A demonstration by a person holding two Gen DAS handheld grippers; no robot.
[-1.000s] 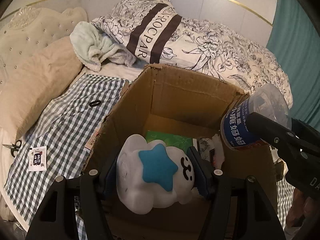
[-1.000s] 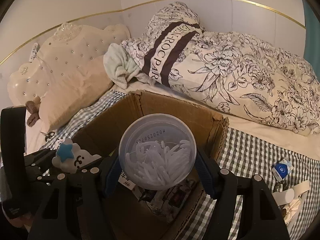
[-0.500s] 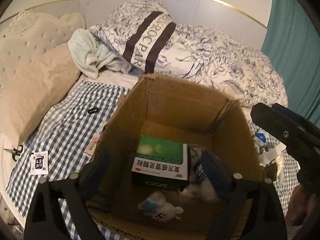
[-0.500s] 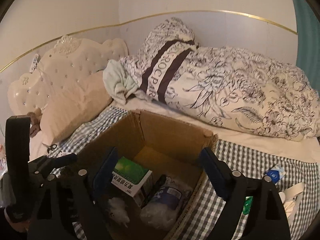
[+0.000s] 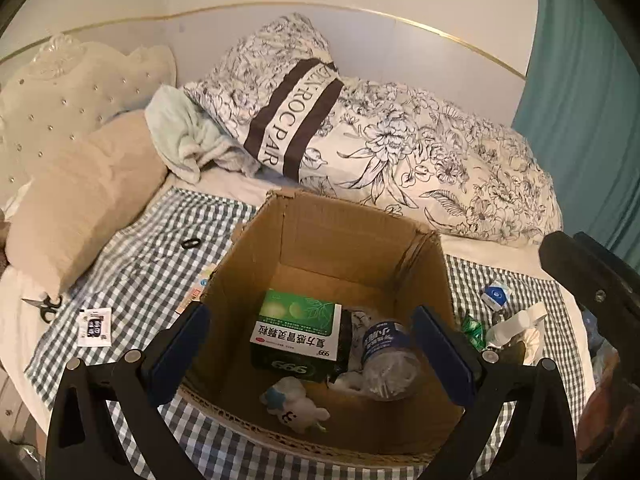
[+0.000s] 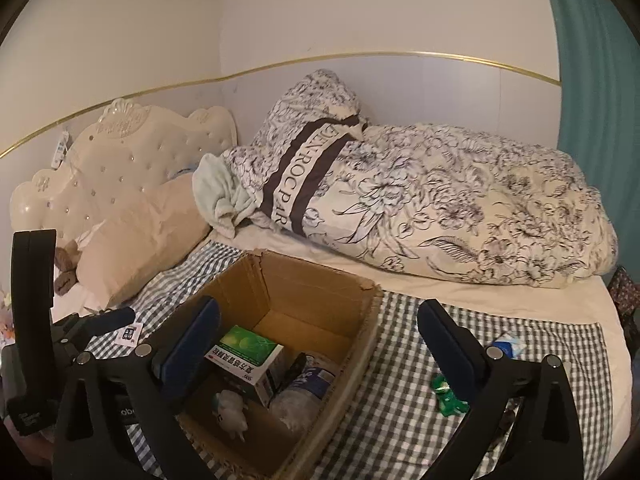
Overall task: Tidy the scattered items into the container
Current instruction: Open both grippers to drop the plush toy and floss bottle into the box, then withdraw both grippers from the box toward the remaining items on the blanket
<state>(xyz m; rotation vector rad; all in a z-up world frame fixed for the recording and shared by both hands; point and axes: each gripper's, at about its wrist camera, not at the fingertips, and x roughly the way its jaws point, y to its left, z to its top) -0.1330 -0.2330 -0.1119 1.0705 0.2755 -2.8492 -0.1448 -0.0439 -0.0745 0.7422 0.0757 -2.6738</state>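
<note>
My left jaws gape empty above the cardboard box [image 5: 344, 236]; my right jaws are opening (nothing between them).

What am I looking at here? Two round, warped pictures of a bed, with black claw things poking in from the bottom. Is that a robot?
No robot: a person holds a pair of tongs in each hand, and each pair carries a wide-angle camera looking along its two fingers. One picture comes from the left tongs, the other from the right tongs. Both pairs are empty; the left stands wide open and the right is just finishing opening. Below them a cardboard box sits on a checked cloth. Inside lie a green medicine box, a plastic jar on its side and a small plush toy. Still outside are a green wrapper, scissors and a small packet.
</note>
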